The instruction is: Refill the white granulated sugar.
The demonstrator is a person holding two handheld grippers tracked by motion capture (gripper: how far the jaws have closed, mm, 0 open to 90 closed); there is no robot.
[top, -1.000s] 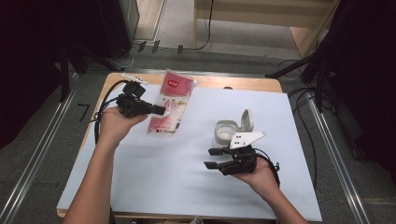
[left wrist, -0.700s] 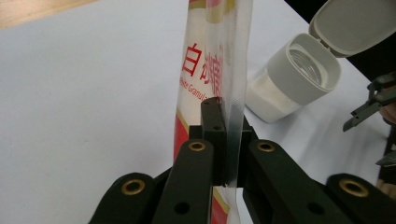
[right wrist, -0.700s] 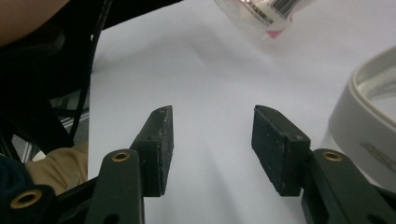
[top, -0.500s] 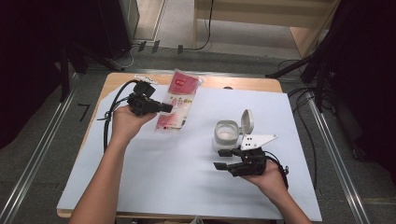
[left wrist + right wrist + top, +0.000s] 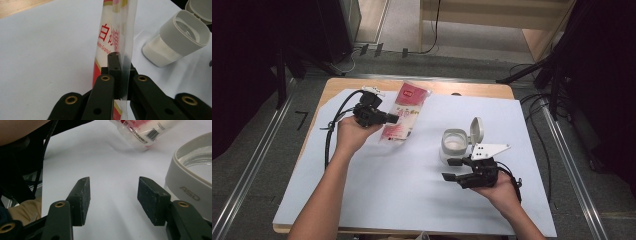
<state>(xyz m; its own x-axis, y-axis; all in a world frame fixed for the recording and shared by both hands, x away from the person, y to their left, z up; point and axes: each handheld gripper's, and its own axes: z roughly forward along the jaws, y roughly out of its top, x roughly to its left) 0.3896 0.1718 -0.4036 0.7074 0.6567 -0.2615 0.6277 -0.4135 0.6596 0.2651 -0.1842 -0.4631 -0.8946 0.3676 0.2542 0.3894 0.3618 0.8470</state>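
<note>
A clear plastic sugar bag (image 5: 406, 111) with red print hangs tilted over the far left part of the white sheet (image 5: 382, 195). My left gripper (image 5: 393, 119) is shut on the bag's edge. In the left gripper view the film of the bag (image 5: 117, 35) is pinched flat between the pads of the left gripper (image 5: 120, 65). A clear jar (image 5: 454, 145) with a pale collar stands right of centre, holding white powder, its flip lid (image 5: 476, 131) up. My right gripper (image 5: 453, 170) rests just in front of the jar, open, with nothing between the jaws of the right gripper (image 5: 112, 195).
The sheet covers a wooden table (image 5: 337, 89) whose far edge shows bare. In the right gripper view the jar's collar (image 5: 190, 180) is close on the right, the bag (image 5: 142, 131) lies beyond it, and the other forearm (image 5: 22, 130) crosses the top left. Black cables trail from both grippers.
The left hand has shifted a little to the right and lower, carrying the bag with it. The right hand has stayed nearly where it was.
</note>
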